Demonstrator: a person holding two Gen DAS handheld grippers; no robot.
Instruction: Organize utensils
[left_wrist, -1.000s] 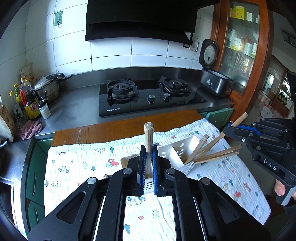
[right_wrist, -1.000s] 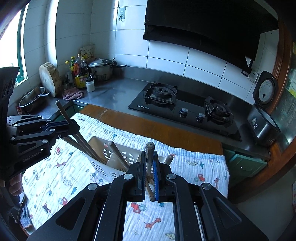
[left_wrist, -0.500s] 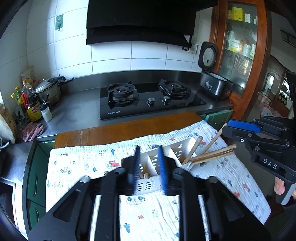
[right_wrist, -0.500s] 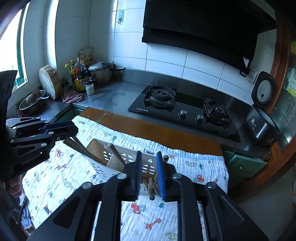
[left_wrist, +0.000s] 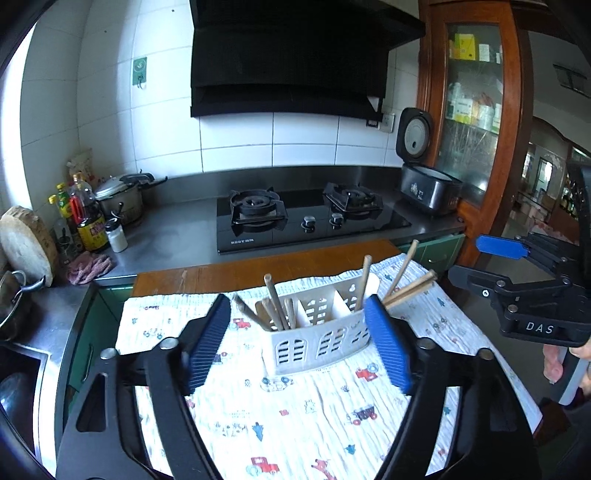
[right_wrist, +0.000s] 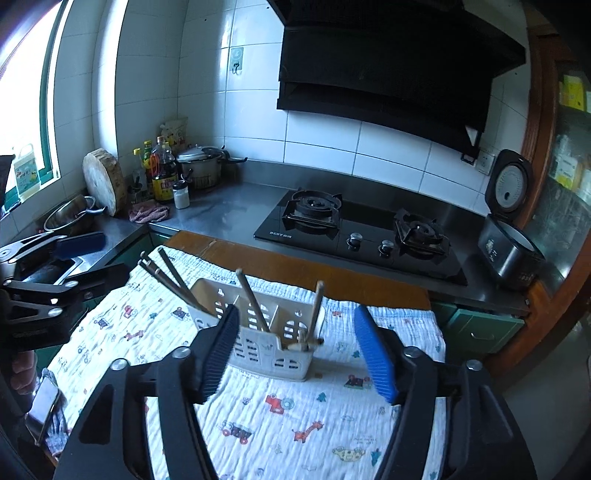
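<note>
Now the white caddy (left_wrist: 319, 338) is seen just below the centre of both views, standing on the printed cloth (left_wrist: 295, 413) that covers the desk (left_wrist: 229, 269). Wooden utensils (left_wrist: 279, 310) are held upright or leaning in its compartments, some fanning out over one end toward the upper right in the left wrist view. The left tongs (left_wrist: 301, 338) are spread wide, having just been opening, with nothing gripped between them. The right tongs (right_wrist: 297, 349) are likewise spread and have just been opening, no utensil being pinched. The stove (right_wrist: 354, 236) is visible behind the desk.
</note>
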